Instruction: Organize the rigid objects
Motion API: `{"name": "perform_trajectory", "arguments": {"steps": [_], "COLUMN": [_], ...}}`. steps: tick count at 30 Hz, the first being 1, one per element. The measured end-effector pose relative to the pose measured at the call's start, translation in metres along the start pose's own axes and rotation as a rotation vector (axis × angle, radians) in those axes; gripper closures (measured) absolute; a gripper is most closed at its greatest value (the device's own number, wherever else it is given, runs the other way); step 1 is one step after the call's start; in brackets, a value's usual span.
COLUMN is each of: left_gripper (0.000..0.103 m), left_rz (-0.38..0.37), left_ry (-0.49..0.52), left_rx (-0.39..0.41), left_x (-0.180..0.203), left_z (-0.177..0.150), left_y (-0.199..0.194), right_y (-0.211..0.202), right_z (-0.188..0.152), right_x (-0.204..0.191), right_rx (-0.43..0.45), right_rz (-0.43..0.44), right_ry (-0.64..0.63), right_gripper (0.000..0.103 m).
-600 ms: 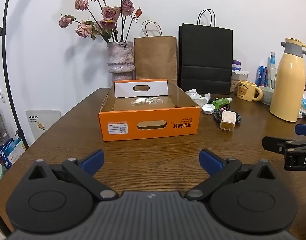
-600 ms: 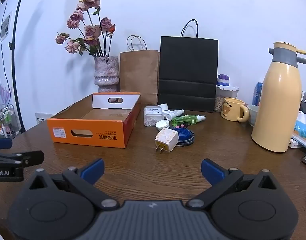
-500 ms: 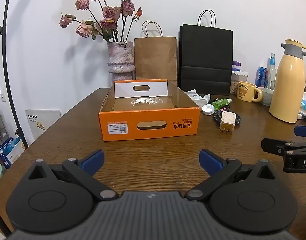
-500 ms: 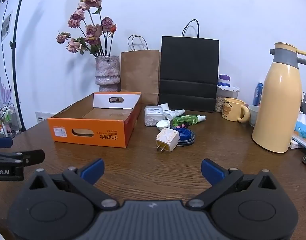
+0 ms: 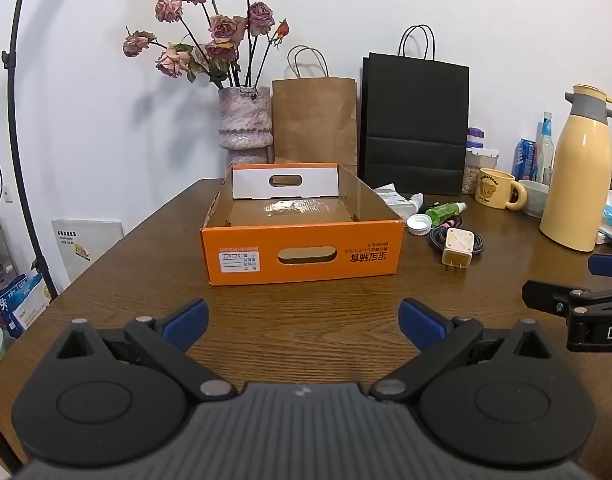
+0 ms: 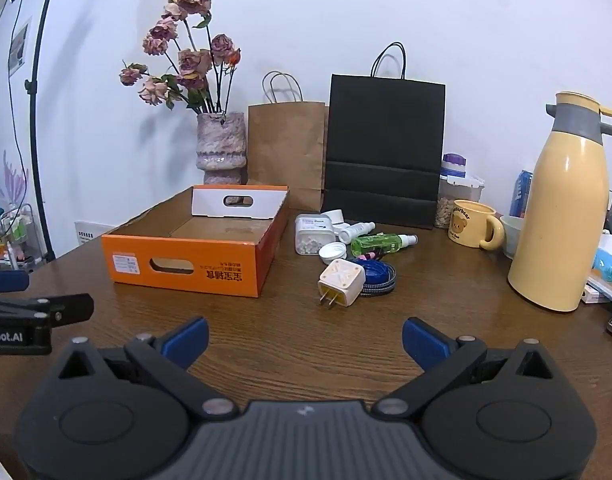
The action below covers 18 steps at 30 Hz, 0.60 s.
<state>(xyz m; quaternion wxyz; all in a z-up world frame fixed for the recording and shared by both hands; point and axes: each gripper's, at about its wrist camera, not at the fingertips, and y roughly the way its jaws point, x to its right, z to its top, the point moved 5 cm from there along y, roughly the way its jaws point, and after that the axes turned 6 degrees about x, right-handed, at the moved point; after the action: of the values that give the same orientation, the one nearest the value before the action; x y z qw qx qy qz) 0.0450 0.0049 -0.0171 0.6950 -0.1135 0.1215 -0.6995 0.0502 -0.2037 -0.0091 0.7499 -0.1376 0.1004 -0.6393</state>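
An empty orange cardboard box sits on the wooden table. To its right lies a cluster: a white plug charger on a coiled blue cable, a green spray bottle, a white pill jar, a white cap and small white bottles. My left gripper is open and empty in front of the box. My right gripper is open and empty in front of the charger.
A vase of dried roses, a brown paper bag and a black paper bag stand at the back. A yellow mug and a tall yellow thermos stand at the right, with small items behind them.
Both grippers have drifted slightly, so the scene shifts a little in each view. Their jaws stay open and nothing on the table has moved.
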Motion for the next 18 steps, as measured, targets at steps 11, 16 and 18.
{"name": "perform_trajectory", "arguments": {"steps": [11,16,18], "left_gripper": [0.0,0.0,0.0], "left_rz": [-0.001,0.0,-0.001], "left_ry": [-0.003,-0.003,-0.003], "left_rx": [0.004,0.006,0.007], "left_x": [-0.001,-0.0015,-0.0014], "left_z": [0.0031,0.0041,0.0043], "left_y": [-0.0016,-0.0021,-0.0021], "right_y": [0.0002,0.0001,0.0], "right_z": [0.0011,0.0012,0.0011], "right_x": [0.0007,0.0009,0.0009], "right_rx": [0.002,0.002,0.002], "right_rz": [0.002,0.003,0.003], "right_ry": [0.001,0.0,0.0], "right_gripper": [0.0,0.0,0.0]}}
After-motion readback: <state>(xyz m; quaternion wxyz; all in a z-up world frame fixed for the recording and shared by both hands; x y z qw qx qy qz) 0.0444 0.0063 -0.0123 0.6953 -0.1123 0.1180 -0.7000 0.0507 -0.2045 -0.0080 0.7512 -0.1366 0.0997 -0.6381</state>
